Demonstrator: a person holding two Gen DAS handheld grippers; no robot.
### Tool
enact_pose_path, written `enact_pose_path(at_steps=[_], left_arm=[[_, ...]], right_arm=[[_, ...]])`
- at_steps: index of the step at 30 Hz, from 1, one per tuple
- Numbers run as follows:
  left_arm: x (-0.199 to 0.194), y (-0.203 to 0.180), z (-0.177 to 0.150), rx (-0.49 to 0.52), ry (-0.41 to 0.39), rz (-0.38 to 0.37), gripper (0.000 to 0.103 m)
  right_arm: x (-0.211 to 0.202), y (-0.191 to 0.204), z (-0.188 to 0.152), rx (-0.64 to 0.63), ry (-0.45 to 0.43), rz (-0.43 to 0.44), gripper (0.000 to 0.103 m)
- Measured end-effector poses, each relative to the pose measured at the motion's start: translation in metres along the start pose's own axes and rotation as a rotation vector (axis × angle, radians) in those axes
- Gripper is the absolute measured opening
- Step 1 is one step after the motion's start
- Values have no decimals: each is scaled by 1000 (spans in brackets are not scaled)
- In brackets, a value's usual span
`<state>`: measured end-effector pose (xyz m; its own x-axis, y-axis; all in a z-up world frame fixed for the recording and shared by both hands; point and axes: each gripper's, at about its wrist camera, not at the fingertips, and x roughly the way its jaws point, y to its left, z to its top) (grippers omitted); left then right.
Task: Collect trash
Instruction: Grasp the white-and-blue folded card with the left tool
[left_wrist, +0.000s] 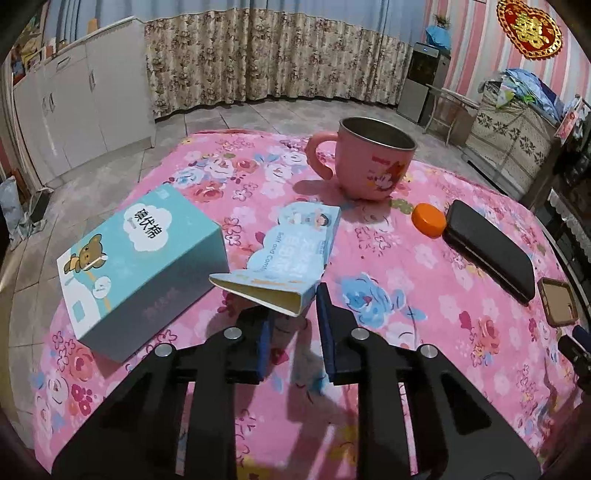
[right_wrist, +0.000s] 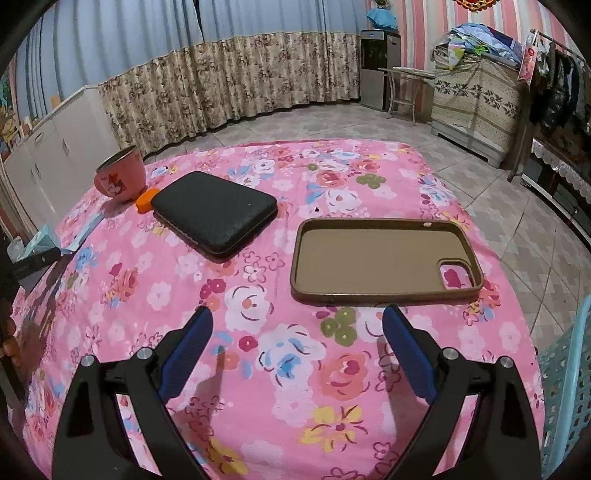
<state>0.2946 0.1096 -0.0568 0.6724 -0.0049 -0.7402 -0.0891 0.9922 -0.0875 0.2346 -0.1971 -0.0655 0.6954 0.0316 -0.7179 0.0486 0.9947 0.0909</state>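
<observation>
On the floral-covered surface (left_wrist: 388, 266), the flattened blue carton (left_wrist: 291, 254) lies beside the teal box (left_wrist: 147, 266), near the left edge. The left gripper (left_wrist: 295, 314), spread, brackets its open end, seemingly untouched: advance, pinch flap. The right gripper (right_wrist: 297, 325) hangs spread.

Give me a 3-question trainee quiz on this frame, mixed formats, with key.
1. True or false: the left hand-held gripper is clamped on the flattened blue carton.
2. Multiple choice: what lies directly beside the orange bottle cap? A) the black case B) the teal bear box C) the brown phone case
3. Fill in: the pink mug stands ______ on the floral cloth, its opening facing up.

Key: 1 false, its fingers are apart just short of the carton's open end. 2 A. 3 upright.

The right hand-held gripper is open too, in front of the brown phone case.
</observation>
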Motion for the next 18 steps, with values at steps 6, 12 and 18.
enact_pose_path(at_steps=[6, 12, 18], left_arm=[[-3, 7, 5, -50, -19, 18, 55], [7, 13, 8, -105, 31, -5, 44], [4, 16, 12, -130, 21, 9, 42]], right_arm=[[0, 2, 0, -12, 3, -1, 91], [0, 3, -1, -12, 5, -1, 91], [1, 5, -1, -17, 6, -3, 91]])
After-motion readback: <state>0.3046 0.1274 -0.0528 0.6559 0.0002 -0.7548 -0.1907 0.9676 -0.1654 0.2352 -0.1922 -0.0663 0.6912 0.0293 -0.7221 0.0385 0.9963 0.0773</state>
